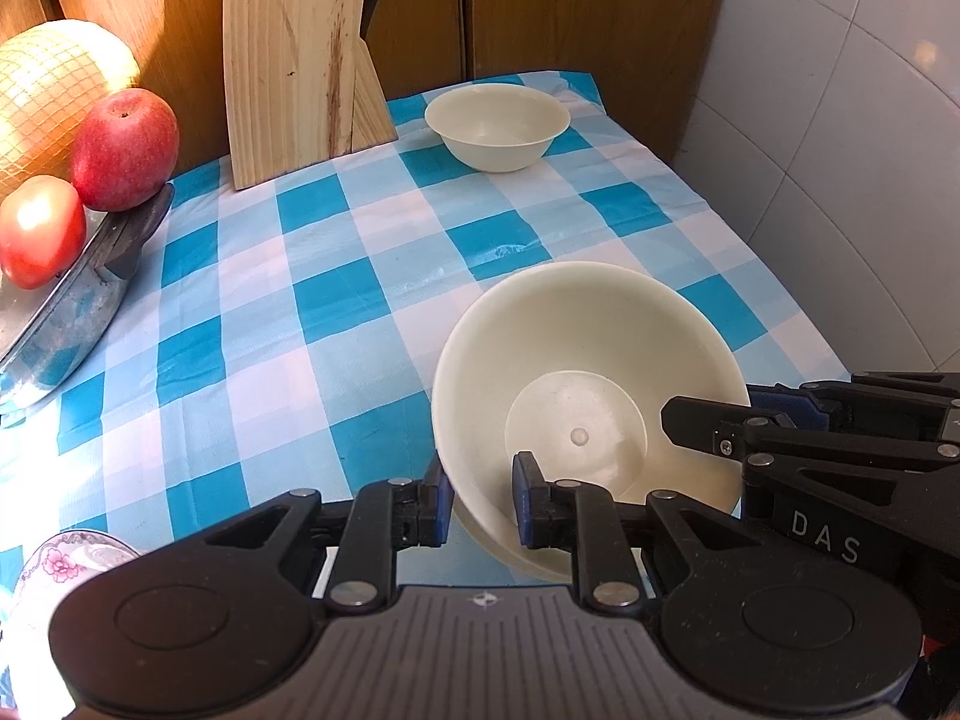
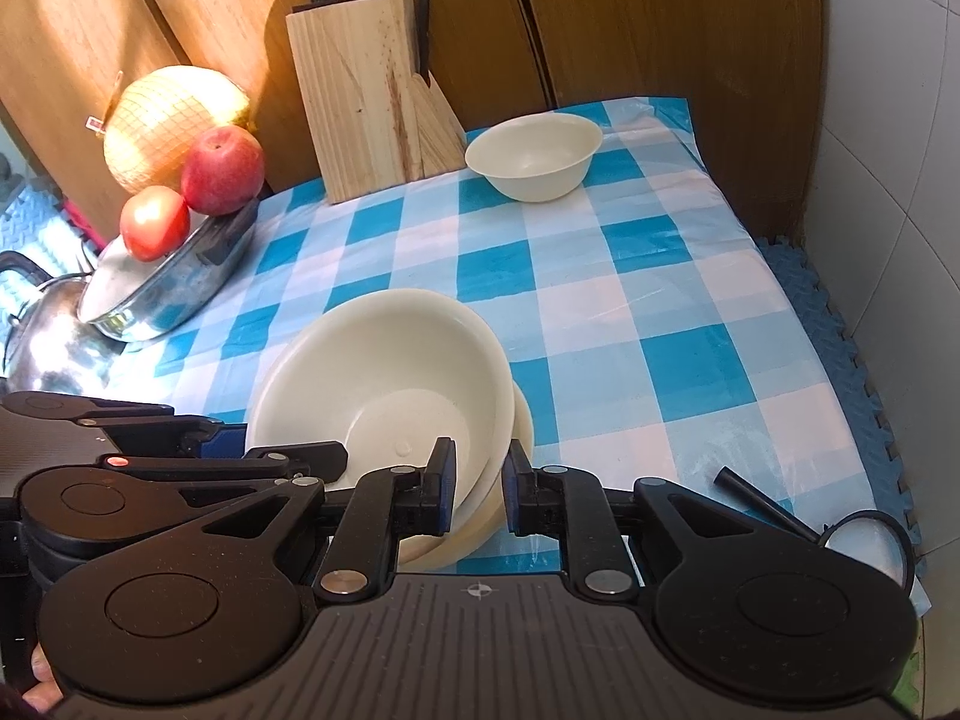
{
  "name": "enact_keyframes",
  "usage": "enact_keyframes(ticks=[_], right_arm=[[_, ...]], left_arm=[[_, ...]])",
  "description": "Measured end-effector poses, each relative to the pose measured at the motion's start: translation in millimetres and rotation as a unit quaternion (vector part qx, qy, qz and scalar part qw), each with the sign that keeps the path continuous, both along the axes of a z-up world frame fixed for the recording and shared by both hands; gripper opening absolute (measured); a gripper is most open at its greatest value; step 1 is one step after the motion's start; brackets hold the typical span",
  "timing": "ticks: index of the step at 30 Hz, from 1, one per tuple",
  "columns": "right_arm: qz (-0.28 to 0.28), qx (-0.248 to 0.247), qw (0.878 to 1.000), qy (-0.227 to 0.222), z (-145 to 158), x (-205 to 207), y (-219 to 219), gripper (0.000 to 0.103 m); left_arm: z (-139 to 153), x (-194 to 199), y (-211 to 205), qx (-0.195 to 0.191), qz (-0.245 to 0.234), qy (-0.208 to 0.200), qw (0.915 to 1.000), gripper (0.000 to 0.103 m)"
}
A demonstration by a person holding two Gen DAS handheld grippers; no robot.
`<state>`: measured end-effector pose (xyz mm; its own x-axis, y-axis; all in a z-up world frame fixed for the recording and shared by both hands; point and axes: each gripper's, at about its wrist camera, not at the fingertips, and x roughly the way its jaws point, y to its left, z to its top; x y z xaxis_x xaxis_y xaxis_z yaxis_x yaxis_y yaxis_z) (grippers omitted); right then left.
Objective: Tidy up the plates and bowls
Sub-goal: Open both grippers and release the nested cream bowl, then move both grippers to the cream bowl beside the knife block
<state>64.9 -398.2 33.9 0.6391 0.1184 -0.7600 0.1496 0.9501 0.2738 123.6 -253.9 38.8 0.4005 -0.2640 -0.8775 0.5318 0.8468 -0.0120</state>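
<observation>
Left gripper (image 1: pixel 480 504) and right gripper (image 2: pixel 478 489) fingers pinch rim of tilted bowl stack (image 2: pixel 384 384) at worktop's (image 2: pixel 630 324) 6 o'clock edge; lone bowl (image 2: pixel 534 157) at 12 o'clock not yet stacked.

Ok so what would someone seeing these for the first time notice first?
Probably the cream bowl stack in the near foreground on the blue checked cloth, tilted, with the left gripper and the right gripper each straddling its rim. Then the lone cream bowl at the far edge beside the wooden knife block.
</observation>
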Motion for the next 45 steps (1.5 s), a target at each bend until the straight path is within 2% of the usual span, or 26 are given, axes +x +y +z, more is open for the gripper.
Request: enact_keyframes(ticks=[9,19,23,28,30,35,40,43,45], right_arm=[[-0.009,-0.046,0.999,-0.017,3,-1,1,0.028],[-0.004,-0.031,0.999,-0.040,9,-3,-1,0.028],[-0.008,-0.028,0.998,-0.053,15,2,3,0.031],[-0.030,-0.062,0.996,-0.050,11,10,6,0.033],[-0.047,-0.058,0.996,-0.046,9,14,0,0.033],[-0.081,-0.051,0.994,-0.056,11,23,-10,0.033],[-0.089,-0.060,0.993,-0.058,16,47,-10,0.034],[-0.095,-0.081,0.989,-0.077,27,57,-7,0.034],[-0.101,-0.081,0.988,-0.089,31,63,-8,0.037]], left_arm=[[4,2,6,0.013,0.019,-0.011,0.9997,0.015],[25,1,8,0.041,0.049,-0.059,0.9962,0.015],[28,7,9,0.019,0.054,-0.067,0.9961,0.015],[22,25,15,-0.024,0.078,-0.062,0.9948,0.015],[18,32,15,-0.035,0.086,-0.064,0.9936,0.015],[11,50,9,-0.039,0.091,-0.057,0.9935,0.015],[4,71,8,-0.047,0.114,-0.050,0.9911,0.015],[2,79,7,-0.050,0.120,-0.048,0.9903,0.015],[2,80,3,-0.045,0.118,-0.057,0.9904,0.015]])
